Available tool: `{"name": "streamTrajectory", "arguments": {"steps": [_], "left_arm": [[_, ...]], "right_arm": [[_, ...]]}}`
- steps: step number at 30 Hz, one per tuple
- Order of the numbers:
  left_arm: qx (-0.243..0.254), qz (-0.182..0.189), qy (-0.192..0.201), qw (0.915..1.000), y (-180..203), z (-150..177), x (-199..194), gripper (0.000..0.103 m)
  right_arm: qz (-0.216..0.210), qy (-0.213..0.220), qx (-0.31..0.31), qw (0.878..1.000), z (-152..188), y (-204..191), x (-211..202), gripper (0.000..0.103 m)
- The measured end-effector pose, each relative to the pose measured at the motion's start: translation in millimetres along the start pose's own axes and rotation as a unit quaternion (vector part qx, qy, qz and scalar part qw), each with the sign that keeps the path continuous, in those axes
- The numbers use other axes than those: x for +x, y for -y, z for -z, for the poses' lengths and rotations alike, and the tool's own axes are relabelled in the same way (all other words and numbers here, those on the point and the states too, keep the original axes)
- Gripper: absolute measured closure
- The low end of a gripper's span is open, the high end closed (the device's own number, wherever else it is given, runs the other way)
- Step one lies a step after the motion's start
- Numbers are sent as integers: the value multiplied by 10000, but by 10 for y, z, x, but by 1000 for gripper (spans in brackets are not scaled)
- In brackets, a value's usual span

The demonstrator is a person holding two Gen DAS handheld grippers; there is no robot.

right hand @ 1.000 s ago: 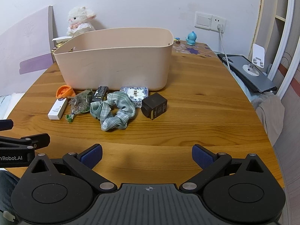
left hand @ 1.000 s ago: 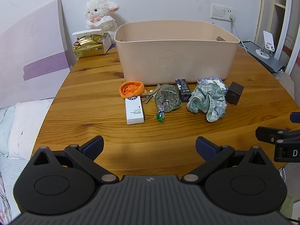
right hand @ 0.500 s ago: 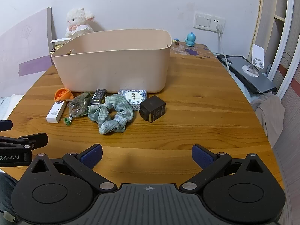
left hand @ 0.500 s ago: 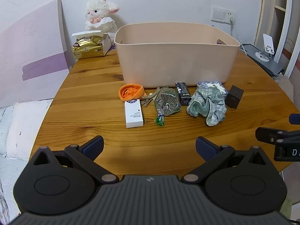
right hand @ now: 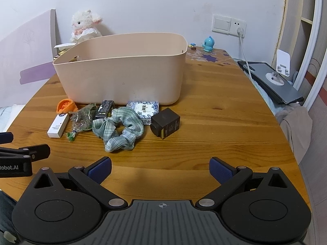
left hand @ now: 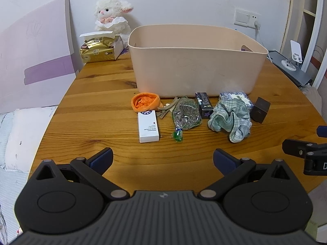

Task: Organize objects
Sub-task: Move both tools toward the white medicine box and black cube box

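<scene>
Bin: the beige plastic bin stands on the wooden table; its inside is hidden from both views.
Things to sort: in a row just before the bin, the orange pouch, white box, herb bag, dark slim box, checked scrunchie, patterned box, dark cube.
Writing: white box print too small to read.
Left gripper: wide apart, holds nothing.
Right gripper: wide apart, holds nothing.

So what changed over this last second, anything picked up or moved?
Nothing picked up. Both tongs, left and right, eased closer to the row of items, open and empty. The bin, white box and green scrunchie lie as before.
</scene>
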State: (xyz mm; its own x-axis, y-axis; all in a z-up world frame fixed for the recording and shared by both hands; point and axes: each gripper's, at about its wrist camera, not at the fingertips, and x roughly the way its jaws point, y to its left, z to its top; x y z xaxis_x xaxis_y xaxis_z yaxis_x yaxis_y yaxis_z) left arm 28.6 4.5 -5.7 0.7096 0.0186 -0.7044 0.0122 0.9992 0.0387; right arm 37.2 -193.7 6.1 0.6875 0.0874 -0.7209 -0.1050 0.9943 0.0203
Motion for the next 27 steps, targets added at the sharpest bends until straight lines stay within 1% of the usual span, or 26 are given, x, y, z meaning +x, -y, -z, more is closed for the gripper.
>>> {"name": "streamTrajectory", "arguments": {"steps": [9,17,22,27], "left_arm": [[-154,56,-109,9998,-86,-49,209,0],[-270,-35,-180,9995,-200,-137,446,0],[-385,-78,-312,9987,-277,-174,617,0],[-441,-72,-362,9983,-342,-219,764,0]], "right_arm": [[56,-41,42,10000,-56,52,241,0],[169,-19,-9,9999,-119,109,463,0],[238,-53,-14,9997,-148,174,620,0],[119,-36,-11,9999,-159,262,795,0]]}}
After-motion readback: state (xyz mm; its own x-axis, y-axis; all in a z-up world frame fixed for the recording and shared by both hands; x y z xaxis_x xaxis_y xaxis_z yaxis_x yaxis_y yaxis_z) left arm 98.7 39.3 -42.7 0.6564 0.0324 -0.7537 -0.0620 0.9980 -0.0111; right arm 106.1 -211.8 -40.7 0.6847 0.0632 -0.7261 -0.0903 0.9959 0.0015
